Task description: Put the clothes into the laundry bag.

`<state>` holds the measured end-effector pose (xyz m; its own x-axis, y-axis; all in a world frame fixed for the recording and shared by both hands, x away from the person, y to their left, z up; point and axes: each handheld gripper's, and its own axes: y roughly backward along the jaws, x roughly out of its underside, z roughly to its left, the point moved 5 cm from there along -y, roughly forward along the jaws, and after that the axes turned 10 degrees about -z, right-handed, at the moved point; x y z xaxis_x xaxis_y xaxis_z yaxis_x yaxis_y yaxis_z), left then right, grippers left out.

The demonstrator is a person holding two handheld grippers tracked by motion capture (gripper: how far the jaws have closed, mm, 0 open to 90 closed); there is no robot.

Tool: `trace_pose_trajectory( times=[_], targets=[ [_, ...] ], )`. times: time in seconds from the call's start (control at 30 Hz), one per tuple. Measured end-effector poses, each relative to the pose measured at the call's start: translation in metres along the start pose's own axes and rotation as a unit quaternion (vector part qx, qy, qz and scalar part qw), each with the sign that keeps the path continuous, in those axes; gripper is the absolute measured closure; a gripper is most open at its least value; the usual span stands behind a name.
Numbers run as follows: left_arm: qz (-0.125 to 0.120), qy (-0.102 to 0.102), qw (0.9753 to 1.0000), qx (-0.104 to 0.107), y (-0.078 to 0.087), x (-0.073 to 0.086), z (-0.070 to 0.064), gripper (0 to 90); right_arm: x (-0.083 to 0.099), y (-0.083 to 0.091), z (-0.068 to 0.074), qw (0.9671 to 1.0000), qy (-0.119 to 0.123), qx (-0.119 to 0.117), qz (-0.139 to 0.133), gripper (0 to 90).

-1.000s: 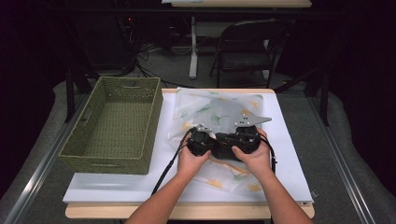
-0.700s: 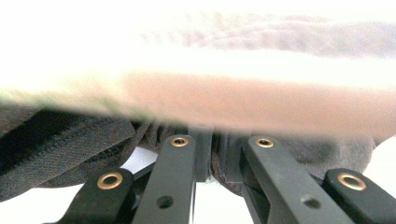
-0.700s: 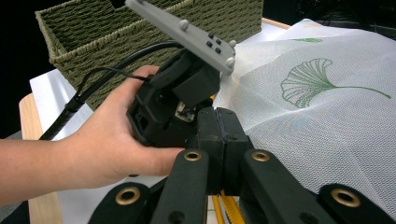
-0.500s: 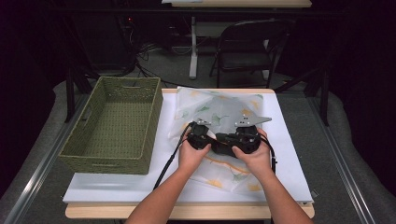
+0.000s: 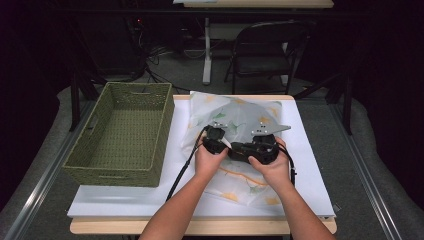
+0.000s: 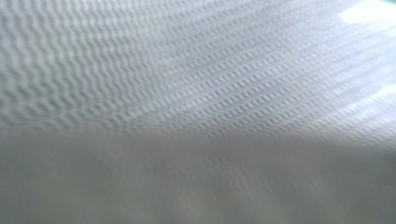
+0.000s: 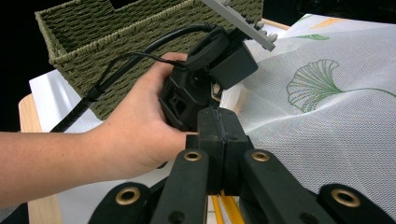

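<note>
Gripping leaf-print cloth [image 5: 240, 175], both tools; no writing legible.

Two tools [image 5: 220, 140] [image 5: 260, 147], one basket [image 5: 122, 130], one cloth [image 5: 240, 112], one chair [image 5: 262, 47].

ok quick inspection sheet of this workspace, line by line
surface: wooden table covered by a white sheet.
job's things: translucent cloth with a ginkgo leaf print, spread on the sheet and crumpled near the hands; an empty woven green basket beside it on the left.
clutter: nothing seen.
grippers: left gripper and right gripper close together, low on the cloth. In the right gripper view the right jaws stand shut; whether cloth is pinched between them cannot be told. The left gripper view shows blurred fabric up close, jaws not visible.
cables: black cable trails from the left gripper to the table's near edge.
surroundings: dark room, folding chair behind the table, grey floor.
</note>
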<state>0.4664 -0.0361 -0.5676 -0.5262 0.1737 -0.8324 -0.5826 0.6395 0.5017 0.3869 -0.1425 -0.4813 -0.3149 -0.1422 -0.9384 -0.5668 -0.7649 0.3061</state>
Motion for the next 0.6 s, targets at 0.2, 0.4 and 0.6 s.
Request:
trace_pose_trajectory(
  times=[0.2, 0.4, 0.6],
  targets=[
    [0.003, -0.005, 1.0, 0.001, 0.004, 0.002, -0.001, 79.2, 0.0, 0.0, -0.001, 1.0, -0.002, 0.0, -0.001, 90.0],
    [0.002, 0.003, 1.0, 0.006, 0.019, 0.004, 0.001, 66.7, 0.0, 0.002, -0.002, 1.0, -0.006, 0.001, -0.003, 90.0],
    [-0.002, 0.005, 0.9997, 0.022, 0.045, 0.009, 0.001, 53.0, -0.002, 0.003, -0.001, 1.0, -0.004, 0.002, -0.005, 90.0]
  ],
)
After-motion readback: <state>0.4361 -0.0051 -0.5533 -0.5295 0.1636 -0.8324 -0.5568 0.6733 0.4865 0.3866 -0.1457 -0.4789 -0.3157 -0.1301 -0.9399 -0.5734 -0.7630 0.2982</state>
